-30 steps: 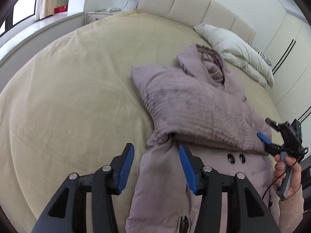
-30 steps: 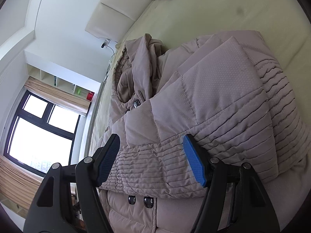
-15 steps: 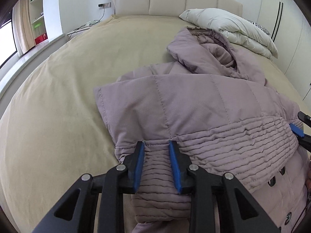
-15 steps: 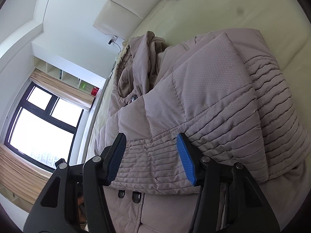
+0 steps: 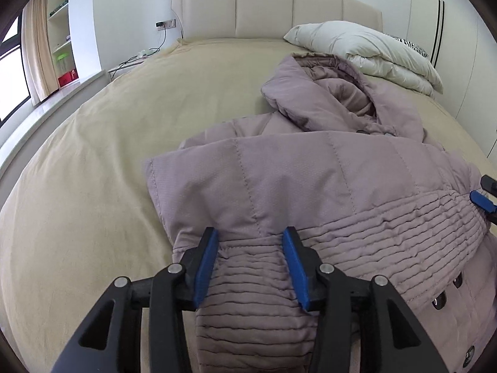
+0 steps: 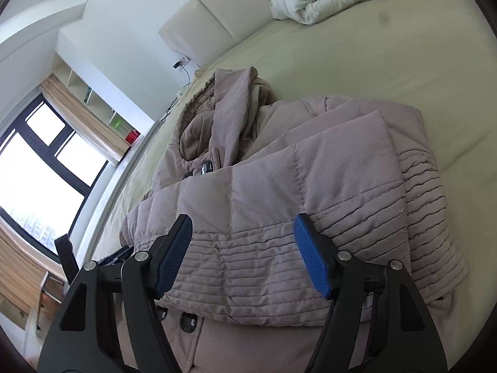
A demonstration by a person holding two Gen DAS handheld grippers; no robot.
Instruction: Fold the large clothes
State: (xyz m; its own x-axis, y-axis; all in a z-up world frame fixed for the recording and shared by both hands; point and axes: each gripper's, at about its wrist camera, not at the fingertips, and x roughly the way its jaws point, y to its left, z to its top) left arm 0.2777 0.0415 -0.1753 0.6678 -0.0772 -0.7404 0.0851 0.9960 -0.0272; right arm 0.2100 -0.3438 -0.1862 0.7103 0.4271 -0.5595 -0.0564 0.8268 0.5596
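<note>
Two tongs over one mauve puffer coat (image 5: 326,186) lying on the bed (image 5: 93,171). Left tongs (image 5: 250,258) spread, blue pads either side of a bulge of ribbed sleeve cuff (image 5: 248,295); fabric sits between the pads, whether they touch it cannot be told. Sleeve is folded across the coat body just ahead of the left tongs. Hood (image 5: 329,93) lies farther ahead, slightly right. Right tongs (image 6: 242,248) spread wide above the ribbed band of the folded sleeve (image 6: 279,217), not gripping it. Snap buttons (image 6: 188,323) show just below the right tongs' left finger, under the sleeve edge. In the left view, the right tongs' blue tip (image 5: 483,205) sits at the far right, against the coat edge. White duvet (image 5: 363,49) is bunched far ahead of the left tongs near the headboard (image 5: 264,6). Window (image 6: 40,168) well off to the left of the right tongs.
</note>
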